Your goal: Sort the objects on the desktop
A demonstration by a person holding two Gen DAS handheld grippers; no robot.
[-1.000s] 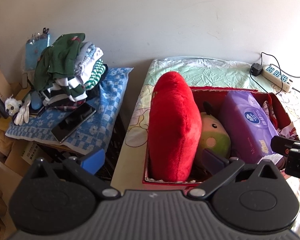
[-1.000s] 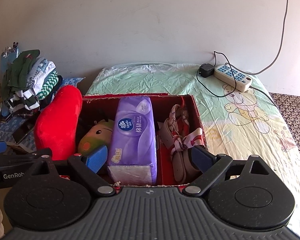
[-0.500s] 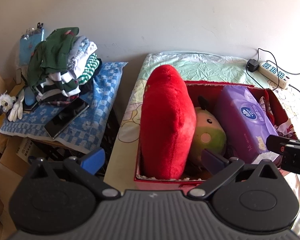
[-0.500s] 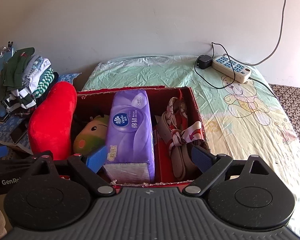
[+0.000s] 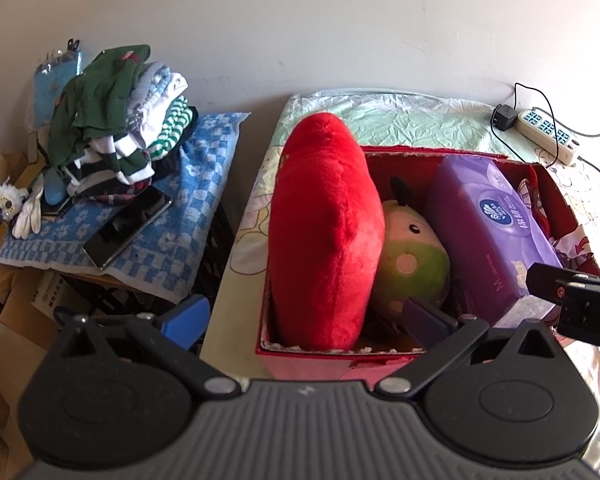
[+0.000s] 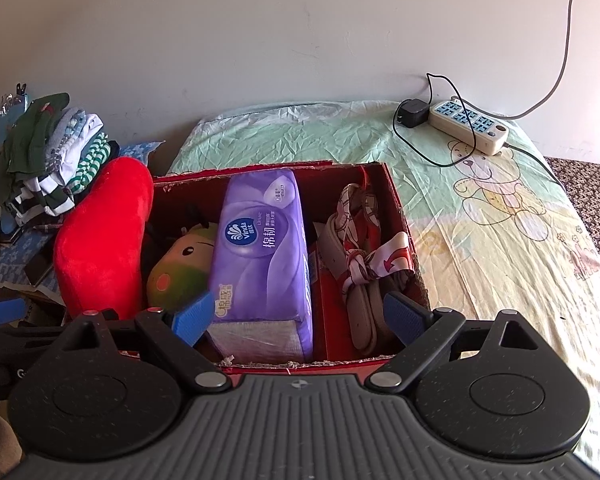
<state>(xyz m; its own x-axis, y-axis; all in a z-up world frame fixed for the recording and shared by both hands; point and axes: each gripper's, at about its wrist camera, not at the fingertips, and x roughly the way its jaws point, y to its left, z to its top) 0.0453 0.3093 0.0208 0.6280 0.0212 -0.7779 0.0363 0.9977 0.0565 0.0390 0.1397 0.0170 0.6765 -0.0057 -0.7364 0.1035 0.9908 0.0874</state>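
Note:
A red cardboard box [image 6: 404, 216] [image 5: 300, 354] sits on the bed sheet. It holds a red plush pillow [image 5: 324, 232] [image 6: 100, 236] at its left end, a green plush toy [image 5: 414, 264] [image 6: 180, 268], a purple tissue pack [image 6: 260, 248] [image 5: 488, 224], and a patterned scarf with beige slippers [image 6: 364, 256] in the right compartment. My left gripper [image 5: 306, 316] is open and empty at the box's near left corner. My right gripper [image 6: 300, 316] is open and empty at the box's near edge.
A power strip with a charger [image 6: 468, 126] [image 5: 548, 136] lies on the sheet [image 6: 500, 208] at the far right. To the left, a blue checked cloth [image 5: 168, 224] carries a pile of clothes [image 5: 116, 136] and a phone [image 5: 128, 226]. Cardboard boxes [image 5: 20, 312] stand below.
Both grippers have pulled back and risen slightly, so the box sits a little farther off and lower in both views. Both stay open.

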